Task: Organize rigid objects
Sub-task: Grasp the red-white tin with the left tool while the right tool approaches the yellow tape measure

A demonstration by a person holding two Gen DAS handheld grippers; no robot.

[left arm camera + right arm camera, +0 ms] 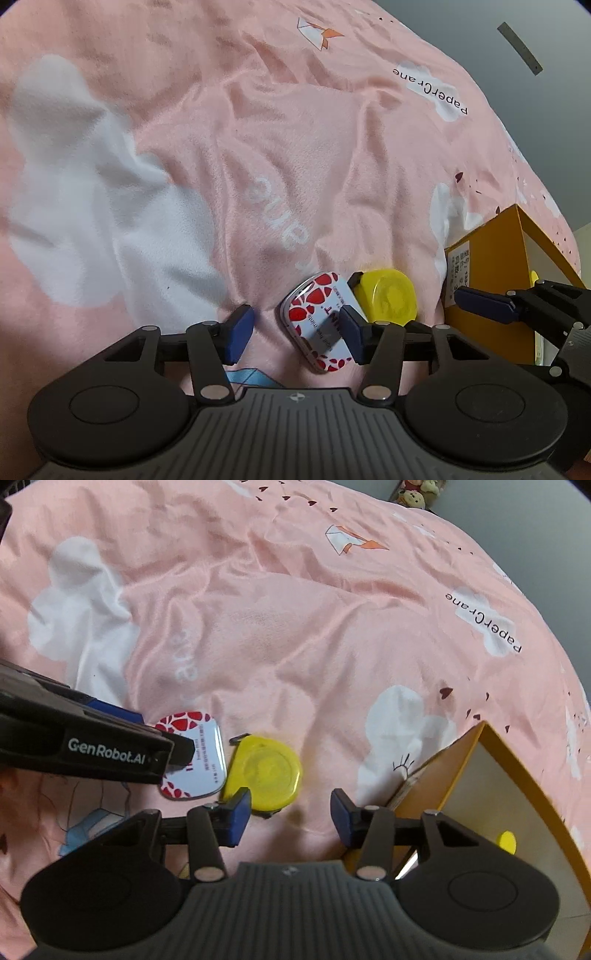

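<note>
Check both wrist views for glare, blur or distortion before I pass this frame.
Left wrist view: strong fisheye bending with dark corners; a glare streak on the glossy red-and-white mint tin. Right wrist view: same bending; the orange cardboard box edge is smeared, the round yellow plastic case sharp enough.

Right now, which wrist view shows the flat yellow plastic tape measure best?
The right wrist view: the flat yellow plastic tape measure lies almost wholly exposed on the pink blanket. In the left wrist view, it is partly hidden behind the red-and-white mint tin and a left gripper finger.
</note>
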